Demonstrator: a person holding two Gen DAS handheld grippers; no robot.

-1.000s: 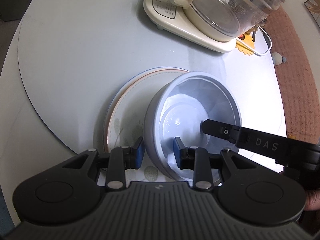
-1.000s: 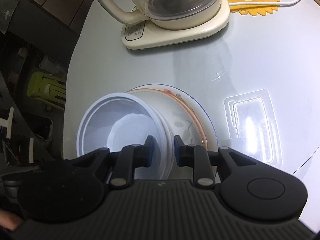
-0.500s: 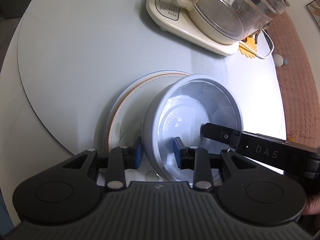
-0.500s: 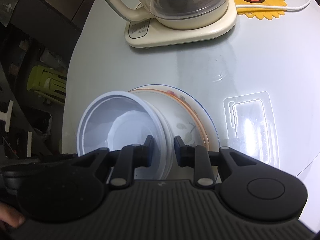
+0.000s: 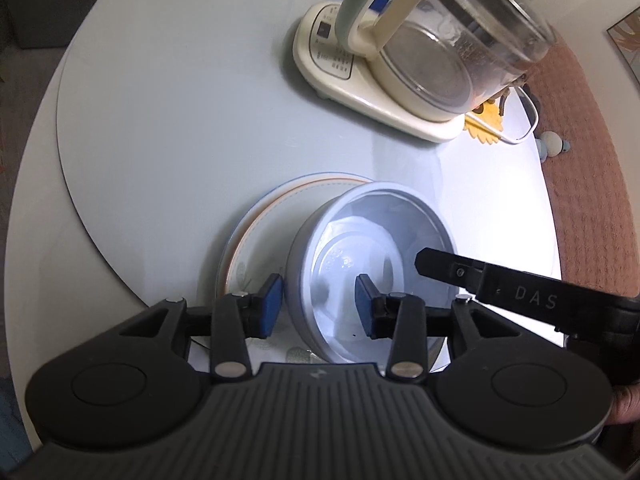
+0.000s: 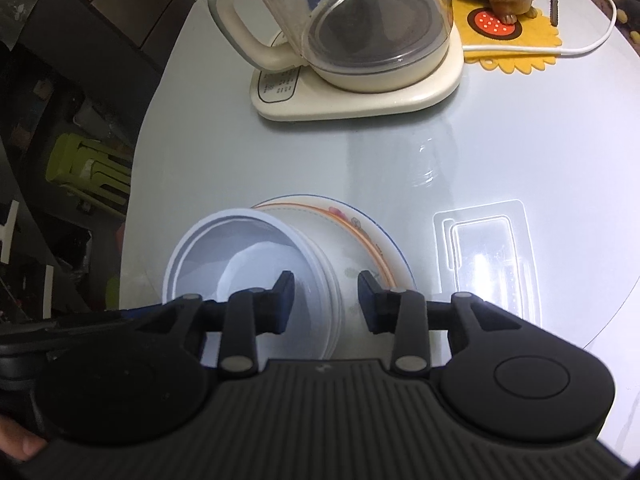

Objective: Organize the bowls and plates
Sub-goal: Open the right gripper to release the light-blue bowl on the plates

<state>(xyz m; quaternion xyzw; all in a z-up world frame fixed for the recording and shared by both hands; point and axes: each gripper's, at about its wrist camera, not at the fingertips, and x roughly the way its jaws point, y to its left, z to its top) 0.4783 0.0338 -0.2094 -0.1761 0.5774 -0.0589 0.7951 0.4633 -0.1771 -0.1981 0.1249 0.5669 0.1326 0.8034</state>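
Bowl (image 5: 370, 268), a white, thin-walled one that looks like light plastic, sits on the floral plate (image 5: 256, 236) near the front edge of the round table (image 5: 168, 128), with the electric kettle (image 6: 352, 28) well behind it. We find the left gripper (image 5: 318, 306) spread wide with its pads either side of the bowl's near wall, and the right gripper (image 6: 326, 304) likewise spread, straddling the opposite rim without clamping. We judge the bowl light, somewhat flexible and slippery, so its rim wall is the place to pinch, gently, while the plate beneath looks ceramic, heavier and breakable.
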